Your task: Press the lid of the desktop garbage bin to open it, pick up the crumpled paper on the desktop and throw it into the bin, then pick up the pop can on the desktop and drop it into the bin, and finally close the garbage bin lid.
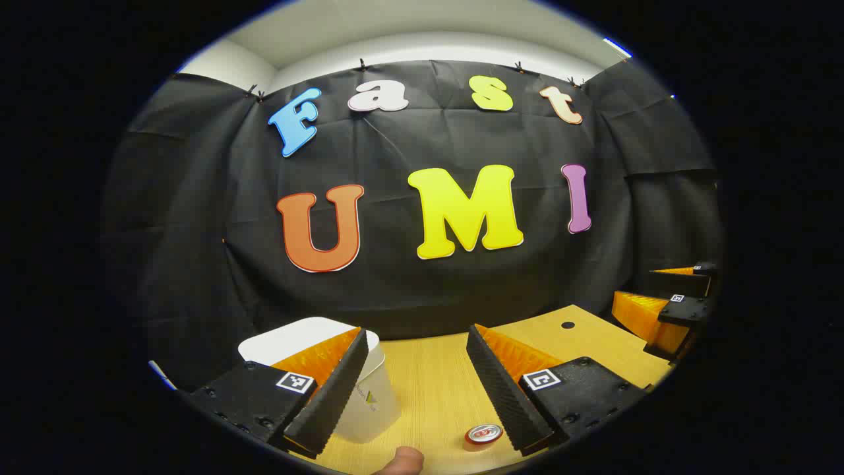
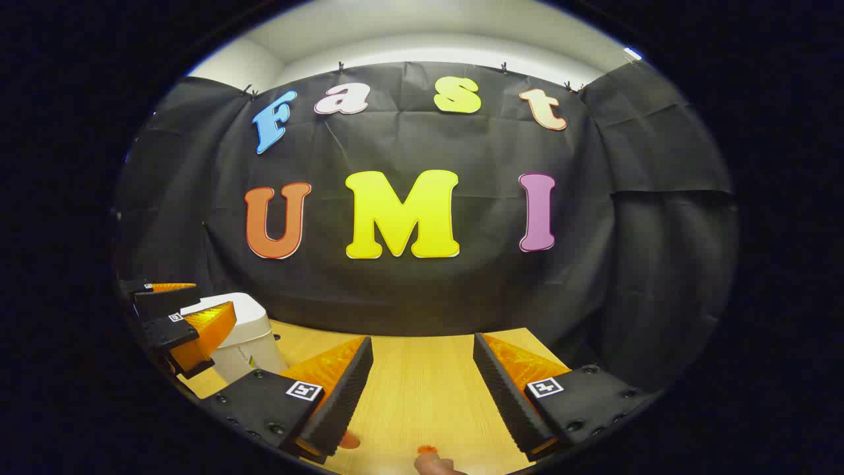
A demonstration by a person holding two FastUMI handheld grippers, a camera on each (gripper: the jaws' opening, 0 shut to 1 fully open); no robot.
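A black cloth wall backs a light wooden tabletop [image 1: 435,382], under a pale ceiling. In the left gripper view, the white garbage bin [image 1: 369,402] stands on the tabletop with its lid [image 1: 297,336] down; the left hand-held gripper [image 1: 417,389] hangs above the tabletop with its jaws spread wide and nothing between them, its left finger [image 1: 333,396] crossing in front of the bin. The pop can [image 1: 483,434] stands upright on the tabletop to the right of the bin, just beside the inner edge of the gripper's right finger [image 1: 504,389], seen from above by its top. A fingertip of the person [image 1: 399,460] shows at the bottom edge, near the can. The right hand-held gripper [image 1: 672,303] appears far to the right of the bin, at the tabletop's edge. In the right gripper view, the right hand-held gripper [image 2: 422,389] is also spread wide and empty over bare wood, to the right of the bin [image 2: 247,346], while the left hand-held gripper [image 2: 175,316] sits just in front of the bin's left side. The crumpled paper cannot be made out.
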